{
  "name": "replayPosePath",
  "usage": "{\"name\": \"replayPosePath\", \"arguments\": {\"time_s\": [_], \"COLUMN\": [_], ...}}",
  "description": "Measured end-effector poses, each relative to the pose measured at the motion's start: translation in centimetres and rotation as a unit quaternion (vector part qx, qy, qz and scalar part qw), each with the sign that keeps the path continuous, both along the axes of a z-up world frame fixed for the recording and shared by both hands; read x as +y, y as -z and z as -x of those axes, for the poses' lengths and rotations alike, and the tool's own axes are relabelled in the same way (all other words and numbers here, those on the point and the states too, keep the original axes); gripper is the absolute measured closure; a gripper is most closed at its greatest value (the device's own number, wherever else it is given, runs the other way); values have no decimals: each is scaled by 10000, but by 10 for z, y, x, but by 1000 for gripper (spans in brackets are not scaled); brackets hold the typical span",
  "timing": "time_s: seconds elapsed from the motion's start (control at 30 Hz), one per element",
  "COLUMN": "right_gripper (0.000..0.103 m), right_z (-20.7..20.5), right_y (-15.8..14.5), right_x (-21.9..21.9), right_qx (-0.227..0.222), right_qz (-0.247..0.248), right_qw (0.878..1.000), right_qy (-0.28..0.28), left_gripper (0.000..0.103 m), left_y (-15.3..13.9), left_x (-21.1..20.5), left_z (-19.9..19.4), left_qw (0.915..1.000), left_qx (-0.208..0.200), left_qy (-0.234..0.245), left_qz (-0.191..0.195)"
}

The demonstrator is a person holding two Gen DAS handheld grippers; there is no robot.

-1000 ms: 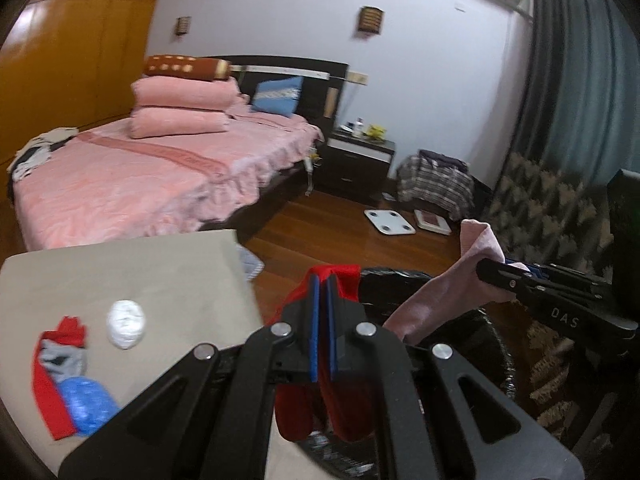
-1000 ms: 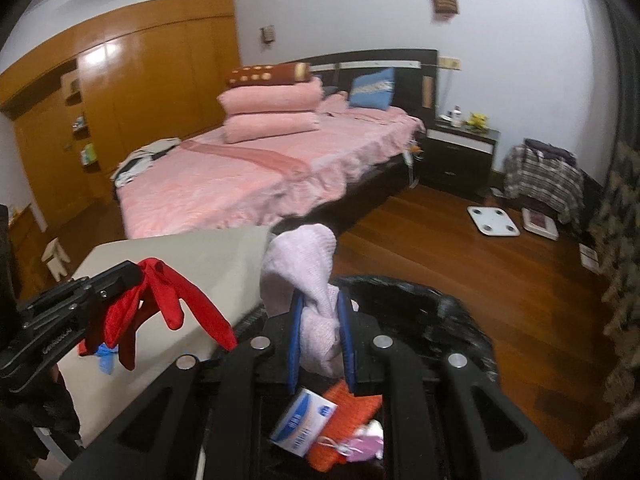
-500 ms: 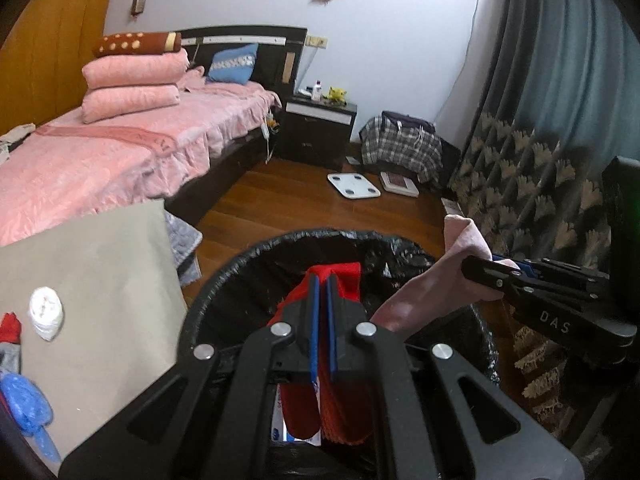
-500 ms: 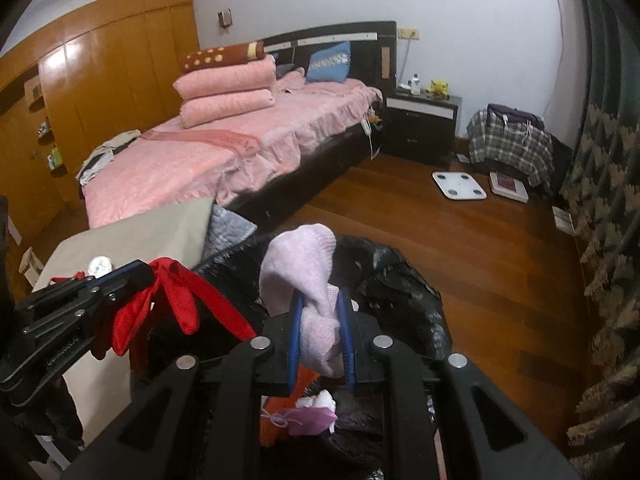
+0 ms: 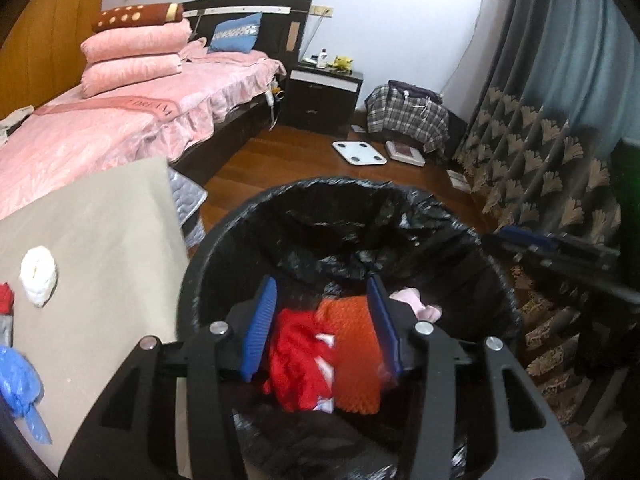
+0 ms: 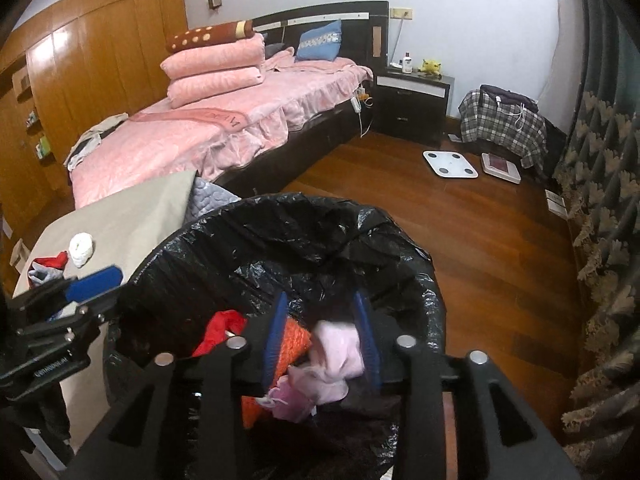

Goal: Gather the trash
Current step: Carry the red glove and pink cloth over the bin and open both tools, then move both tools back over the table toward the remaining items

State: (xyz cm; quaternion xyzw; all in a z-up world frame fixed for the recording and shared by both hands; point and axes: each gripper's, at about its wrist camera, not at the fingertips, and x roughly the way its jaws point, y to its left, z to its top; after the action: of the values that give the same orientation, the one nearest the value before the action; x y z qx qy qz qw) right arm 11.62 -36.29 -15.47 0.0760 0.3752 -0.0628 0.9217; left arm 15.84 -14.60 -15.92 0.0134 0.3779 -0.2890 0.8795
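Observation:
Both grippers hang over a bin lined with a black bag (image 5: 224,240) (image 6: 280,208). My left gripper (image 5: 322,320) is opening; the red cloth (image 5: 298,364) lies loose below its blue pads, on an orange mesh piece (image 5: 356,356). My right gripper (image 6: 322,336) is opening too, and the pink cloth (image 6: 336,356) sits between its pads without being pinched, on the pile in the bin. A corner of the pink cloth (image 5: 416,304) shows in the left wrist view. On the beige table (image 5: 100,240) lie a white wad (image 5: 39,276), a blue plastic piece (image 5: 18,380) and a red-grey item (image 6: 46,266).
A pink bed (image 6: 208,128) stands behind the table, with a dark nightstand (image 6: 412,100) beside it. A white scale (image 6: 450,164) and a plaid bag (image 6: 504,120) are on the wooden floor. A patterned curtain (image 5: 540,152) hangs close on the right of the bin.
Both grippers sank toward the bin mouth and their jaws came apart. The red cloth left the left pads and the pink cloth left the right pads; both dropped into the bin.

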Motion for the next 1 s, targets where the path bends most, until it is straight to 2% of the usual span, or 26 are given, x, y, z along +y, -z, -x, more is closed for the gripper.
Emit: {"name": "replayPosePath", "arguments": {"time_s": [0.03, 0.07, 0.13, 0.3, 0.47, 0.67, 1.0], "right_gripper": [44, 40, 25, 6, 6, 6, 6], "right_z": [2, 3, 3, -3, -14, -30, -61], "right_y": [-2, -3, -7, -20, -30, -38, -36], "right_x": [1, 2, 5, 19, 48, 94, 181], "right_qx": [-59, -121, -217, -503, -710, -822, -980], "right_qz": [-3, 4, 33, -2, -109, -74, -162], "right_qw": [10000, 9999, 9998, 9987, 9968, 9931, 9833], "right_qy": [15, 29, 35, -58, -342, -831, -1523], "left_gripper": [51, 47, 31, 15, 13, 13, 13], "left_y": [0, -1, -5, -23, -35, -42, -39], "left_x": [5, 12, 27, 68, 114, 175, 272], "left_z": [1, 2, 5, 12, 14, 19, 24], "left_qw": [10000, 9999, 9992, 9955, 9893, 9770, 9493], "left_qx": [-2, -44, -196, -523, -652, -791, -898], "left_qy": [-67, -149, -342, -786, -1301, -1967, -2971], "left_qz": [-1, 4, 11, 27, -52, -217, -506]}}
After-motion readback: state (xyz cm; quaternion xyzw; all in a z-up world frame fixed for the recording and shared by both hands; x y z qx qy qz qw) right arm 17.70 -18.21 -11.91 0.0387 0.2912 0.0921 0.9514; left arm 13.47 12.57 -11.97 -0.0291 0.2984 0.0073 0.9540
